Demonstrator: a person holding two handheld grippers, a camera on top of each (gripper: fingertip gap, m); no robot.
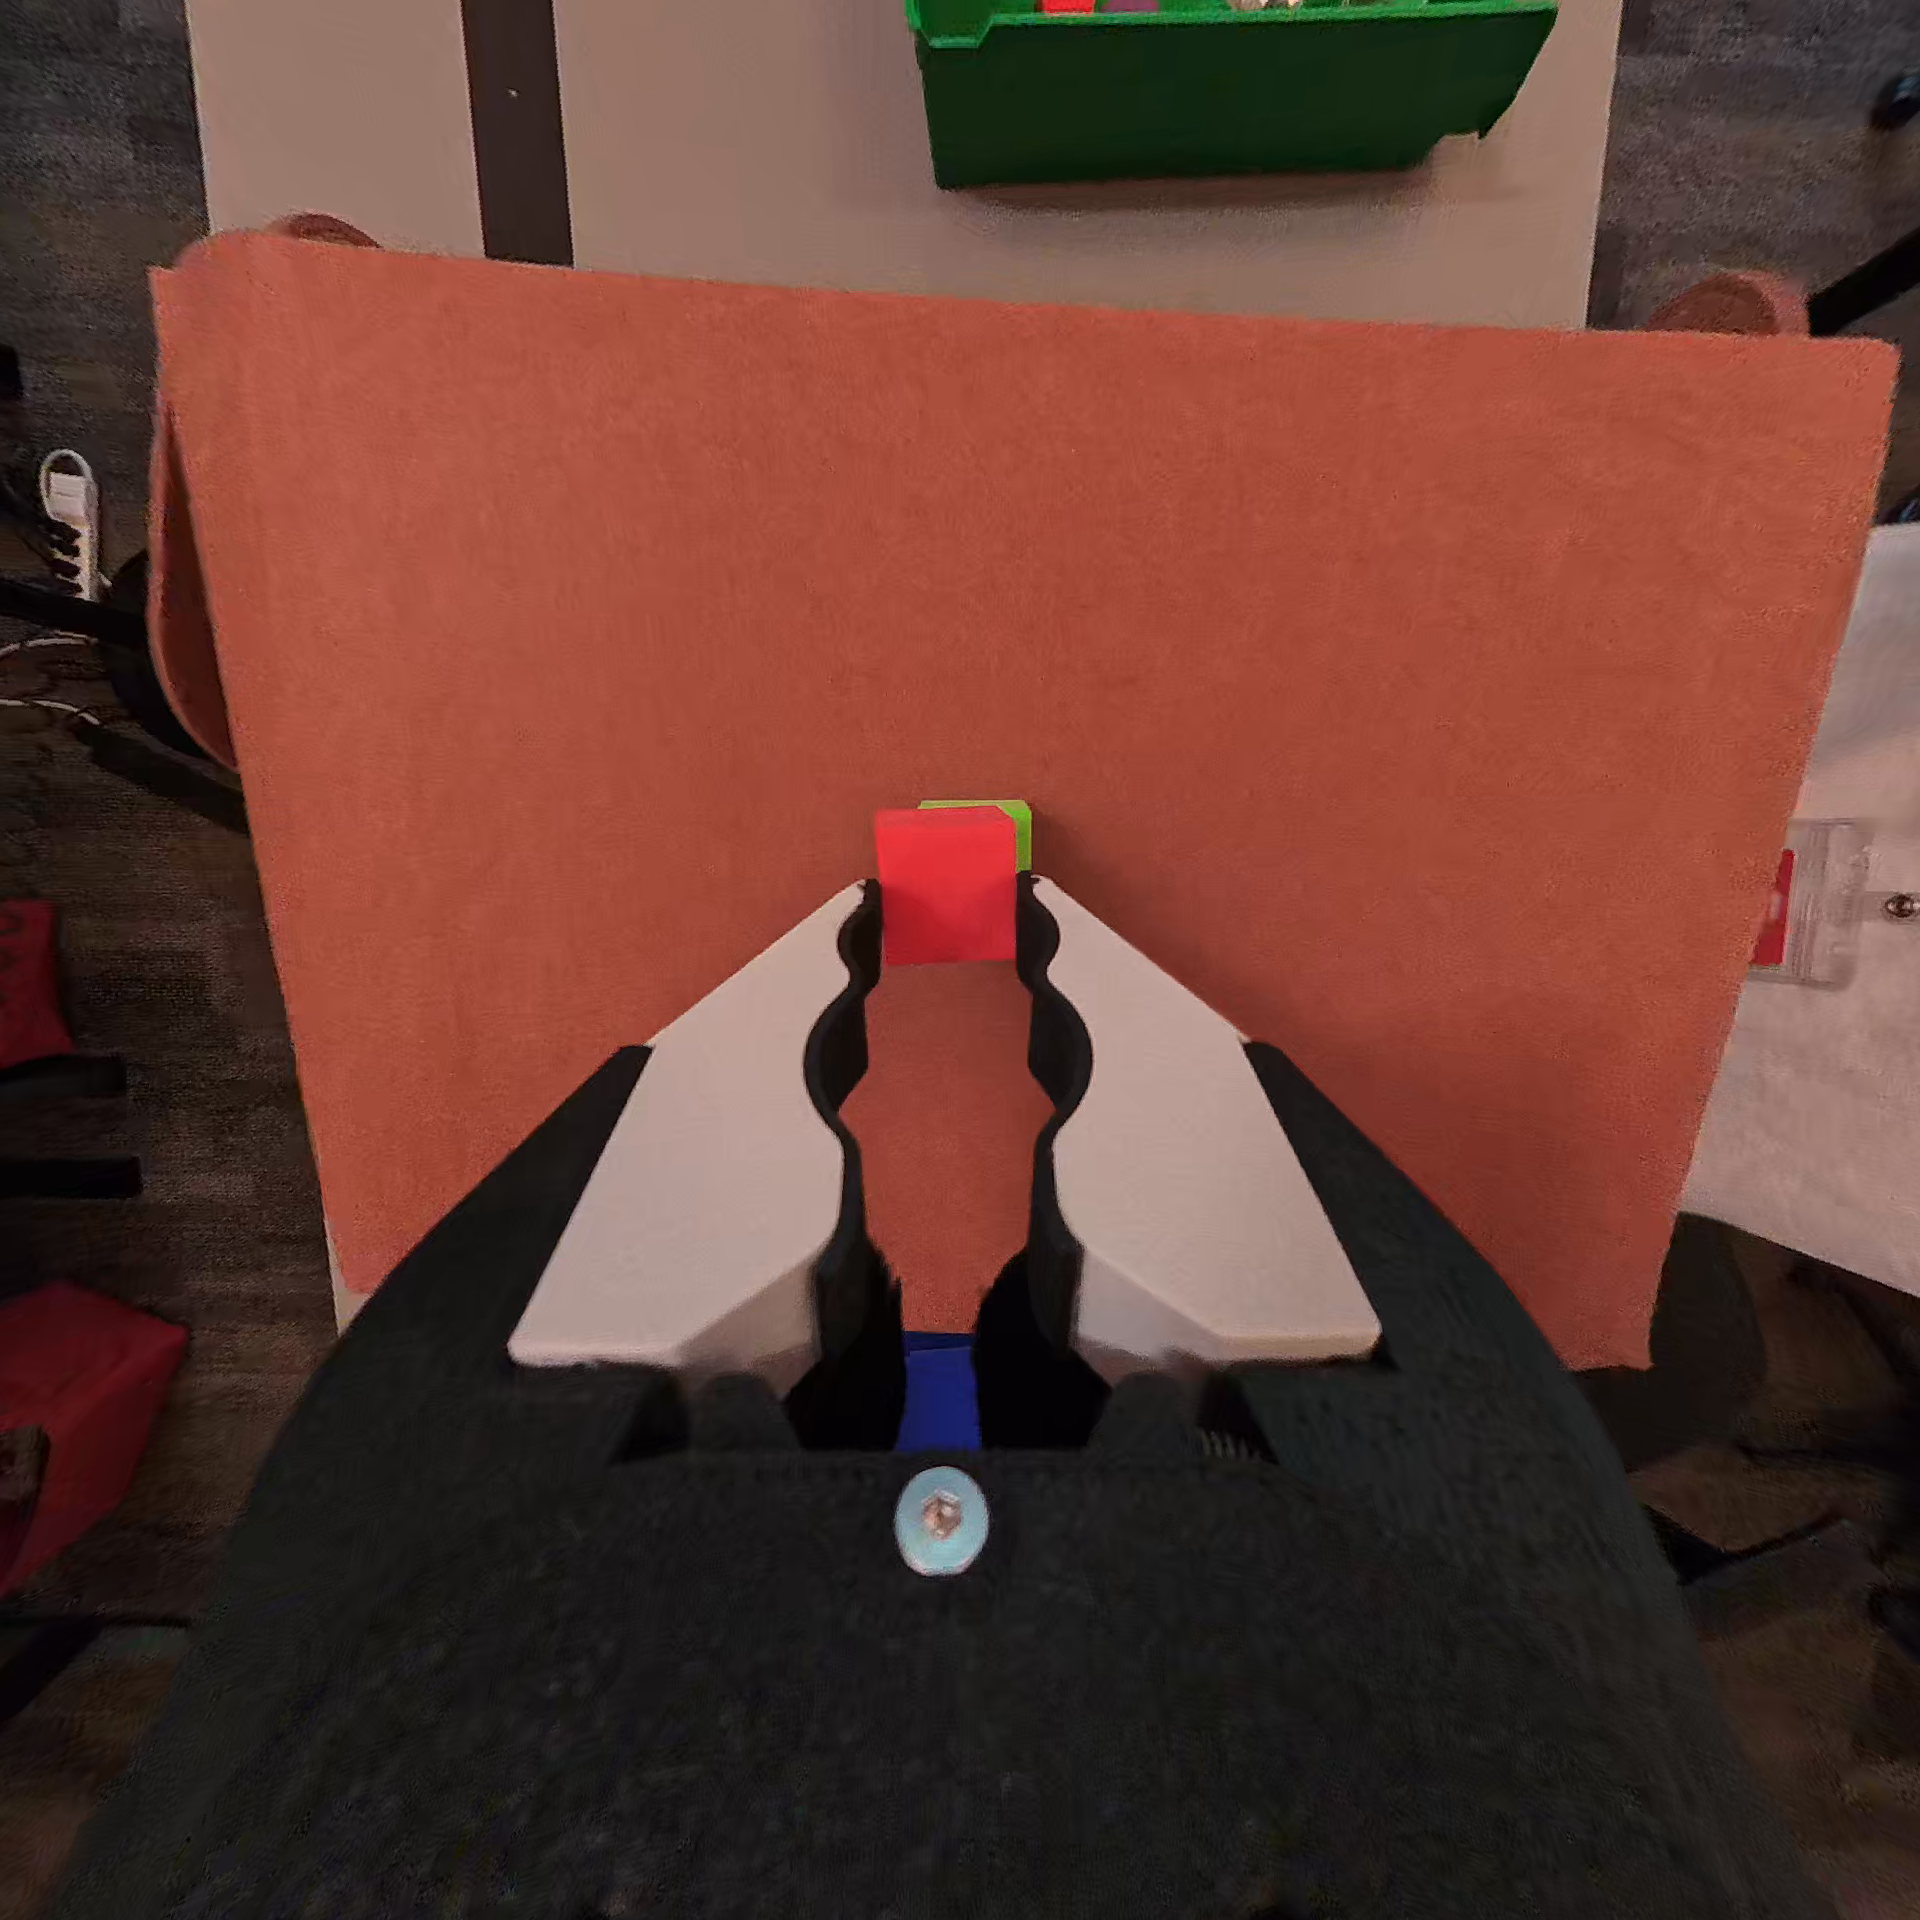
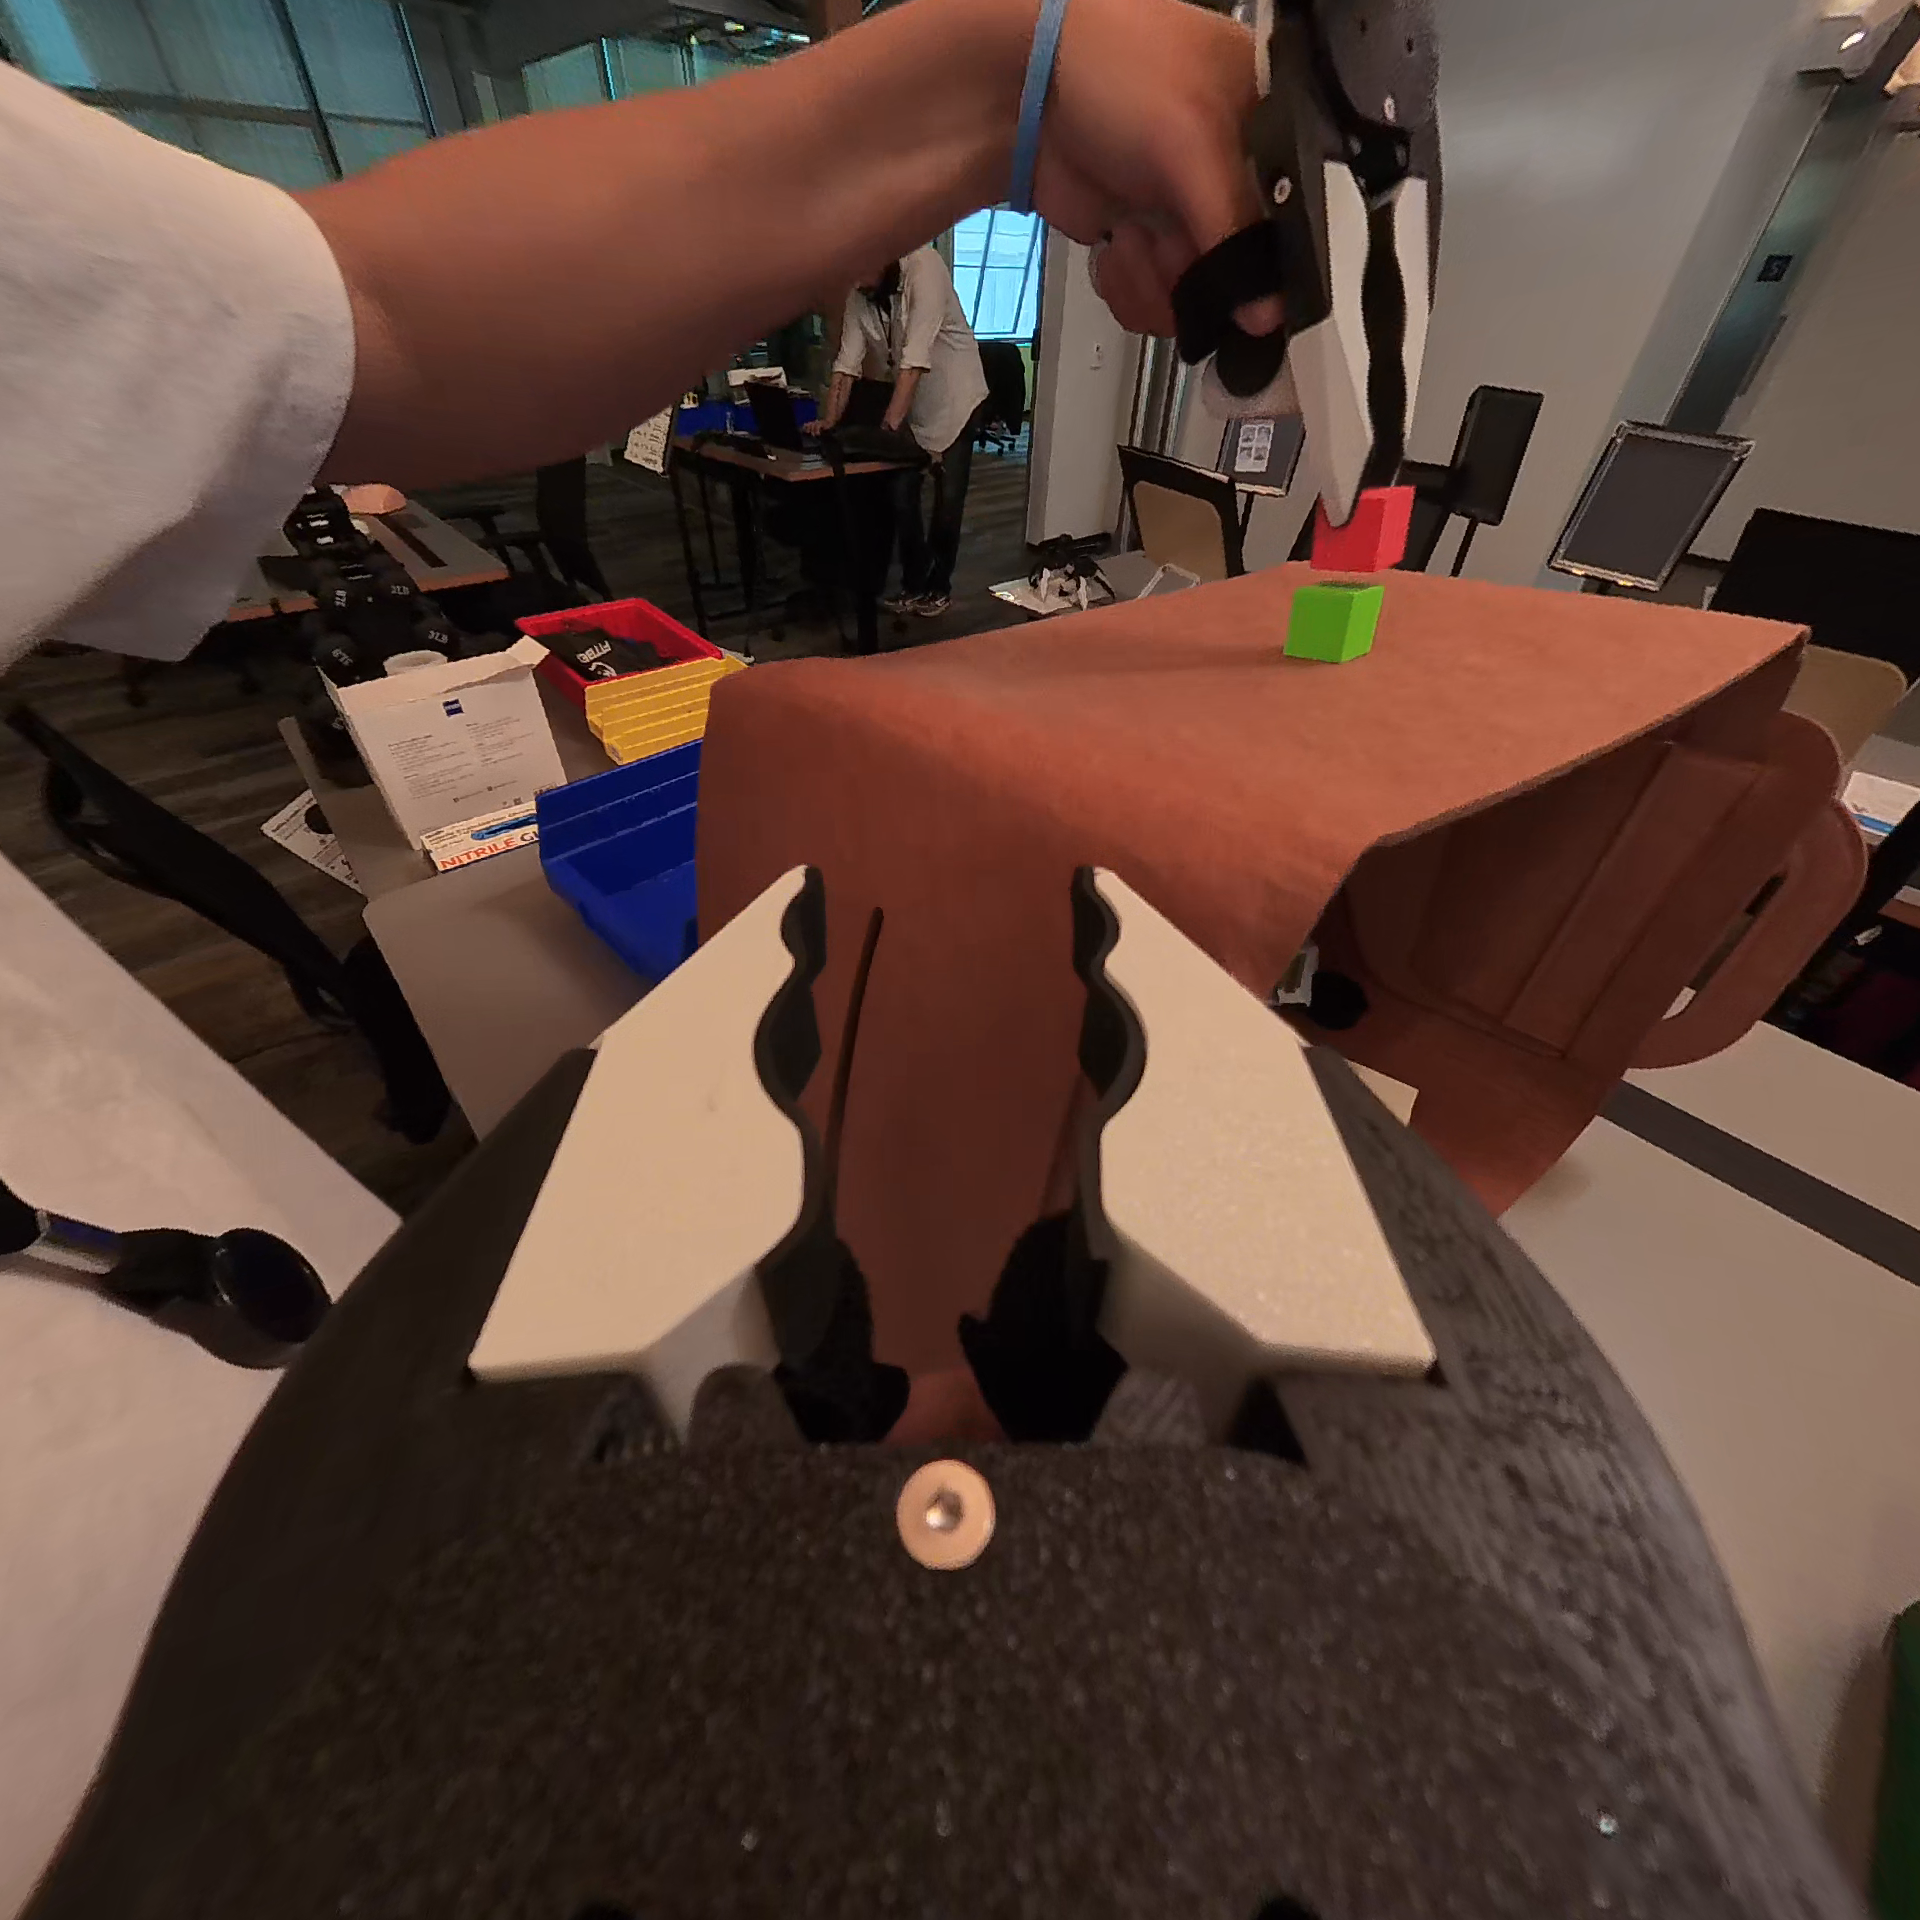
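Red cube [image 1: 943, 900] | pinched by left tongs [image 1: 943, 914] above green cube [image 2: 1333, 620] | right tongs [image 2: 948, 914] spread, holding nothing

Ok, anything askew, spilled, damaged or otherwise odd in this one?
Nothing spilled or damaged. The only untidy detail: the rust-orange felt cloth overhangs the raised platform's edge instead of lying flat. The left gripper holds the red cube in the air above the green cube; the right gripper is open.

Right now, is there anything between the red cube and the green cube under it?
Nothing: the right wrist view shows a bare gap between the red cube, held by the left gripper, and the green cube.
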